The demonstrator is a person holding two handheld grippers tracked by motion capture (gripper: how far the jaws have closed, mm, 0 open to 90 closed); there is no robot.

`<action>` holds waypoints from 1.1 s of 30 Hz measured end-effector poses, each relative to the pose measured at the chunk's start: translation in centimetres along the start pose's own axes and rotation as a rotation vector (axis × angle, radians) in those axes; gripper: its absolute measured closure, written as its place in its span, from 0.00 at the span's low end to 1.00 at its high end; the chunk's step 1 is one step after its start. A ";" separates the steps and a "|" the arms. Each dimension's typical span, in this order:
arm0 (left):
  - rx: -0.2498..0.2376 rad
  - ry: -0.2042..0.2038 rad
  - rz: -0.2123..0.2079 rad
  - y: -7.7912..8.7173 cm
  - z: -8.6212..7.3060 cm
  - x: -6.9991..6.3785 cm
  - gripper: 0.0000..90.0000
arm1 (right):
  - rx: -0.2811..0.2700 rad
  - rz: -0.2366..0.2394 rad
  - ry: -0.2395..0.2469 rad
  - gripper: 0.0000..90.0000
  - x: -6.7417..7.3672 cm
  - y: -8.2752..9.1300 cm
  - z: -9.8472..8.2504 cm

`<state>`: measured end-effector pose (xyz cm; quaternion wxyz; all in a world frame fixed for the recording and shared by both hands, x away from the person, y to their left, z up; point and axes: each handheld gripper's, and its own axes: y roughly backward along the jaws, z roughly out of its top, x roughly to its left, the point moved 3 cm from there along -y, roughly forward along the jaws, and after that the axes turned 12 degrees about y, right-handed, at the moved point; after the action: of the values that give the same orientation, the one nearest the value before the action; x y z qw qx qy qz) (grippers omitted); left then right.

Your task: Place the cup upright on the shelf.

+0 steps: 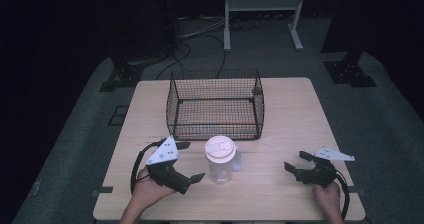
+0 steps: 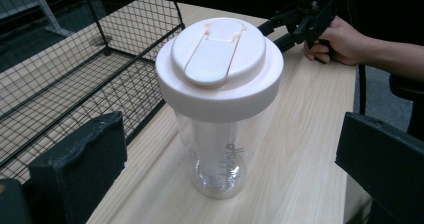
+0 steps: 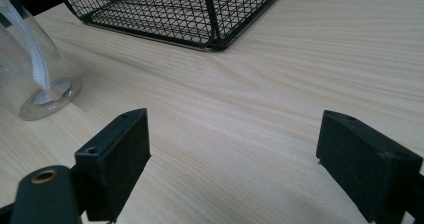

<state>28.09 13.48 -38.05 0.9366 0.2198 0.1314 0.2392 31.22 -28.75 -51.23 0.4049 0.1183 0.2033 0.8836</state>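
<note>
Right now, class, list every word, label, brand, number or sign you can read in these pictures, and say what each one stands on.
Clear shaker bottle, low on its wall: one line of dark lettering running sideways, partly turned away and too blurred to read.
Pale pink lid: no text.
Wire mesh basket, wooden table, left gripper, right gripper: no text.

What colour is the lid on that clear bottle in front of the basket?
The lid is pale pinkish cream; the left gripper view shows it best.
</note>
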 end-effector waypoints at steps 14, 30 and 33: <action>0.062 0.000 -0.022 -1.9 0.4 0.0 0.00 | -0.002 0.008 -0.002 0.14 0.1 0.0 0.0; 0.117 -0.012 -0.029 -4.0 1.0 0.1 0.00 | -0.003 0.013 0.000 0.14 0.1 0.0 0.0; 0.128 -0.012 -0.024 -4.3 1.1 0.1 0.00 | -0.003 0.014 0.001 0.14 0.1 0.0 0.0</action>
<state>30.25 9.77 -39.18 0.9243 0.2791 0.1434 0.2175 31.14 -28.68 -51.20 0.3989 0.1188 0.2012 0.8867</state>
